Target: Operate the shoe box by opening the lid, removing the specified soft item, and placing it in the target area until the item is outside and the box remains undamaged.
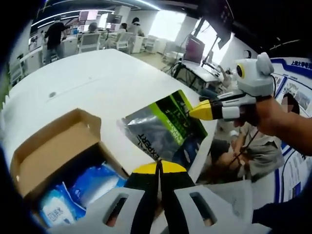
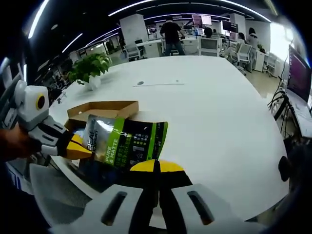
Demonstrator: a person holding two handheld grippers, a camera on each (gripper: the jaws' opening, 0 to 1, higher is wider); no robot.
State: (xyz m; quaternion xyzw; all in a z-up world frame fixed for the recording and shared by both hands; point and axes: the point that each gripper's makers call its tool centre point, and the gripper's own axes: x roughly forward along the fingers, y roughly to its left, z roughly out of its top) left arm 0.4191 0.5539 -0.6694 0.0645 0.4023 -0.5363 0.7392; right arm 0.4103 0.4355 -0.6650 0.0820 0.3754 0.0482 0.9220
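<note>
White office table (image 2: 219, 122) carried our open cardboard shoe box (image 1: 53, 146), blue soft packs inside. We had the green-and-grey foil pouch (image 2: 126, 141) lifted clear of the box over the table edge, right gripper (image 2: 157, 165) pinching its lower edge, left gripper (image 1: 159, 166) w/ tips pressed together at it. Pouch looked light, floppy, slick; we judged the sealed edge the best grip pt.

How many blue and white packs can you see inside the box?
2 that I can tell: one pack at the near corner of the open cardboard box, and another pack beside it toward the middle. More could be hidden underneath or behind the gripper.
</note>
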